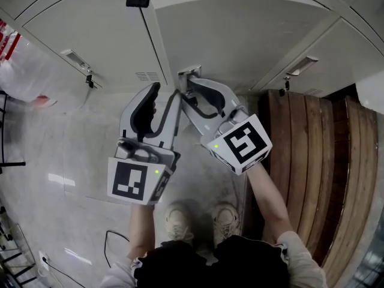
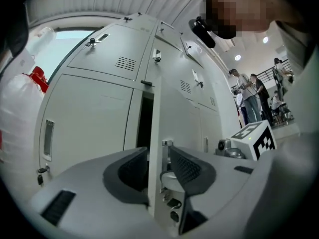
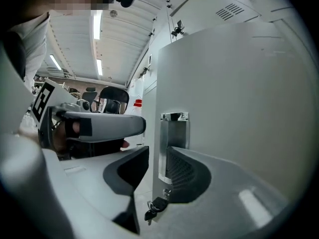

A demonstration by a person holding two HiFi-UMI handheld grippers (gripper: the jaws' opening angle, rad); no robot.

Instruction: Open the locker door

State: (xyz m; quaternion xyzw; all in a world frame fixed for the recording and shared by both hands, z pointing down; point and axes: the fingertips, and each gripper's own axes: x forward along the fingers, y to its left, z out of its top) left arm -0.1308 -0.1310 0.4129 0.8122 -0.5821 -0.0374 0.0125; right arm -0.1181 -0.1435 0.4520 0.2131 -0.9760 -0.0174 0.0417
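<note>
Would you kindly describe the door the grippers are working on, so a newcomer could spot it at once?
Find the wall of grey lockers. In its lower row, one door has the left gripper and the right gripper astride its free edge, by the metal handle. Its neighbours are shut; this one stands ajar, showing a dark gap.

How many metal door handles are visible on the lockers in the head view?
3. The left handle is on the left door, the middle handle on the open middle door, the right handle on the right door. Others may lie outside this view.
</note>
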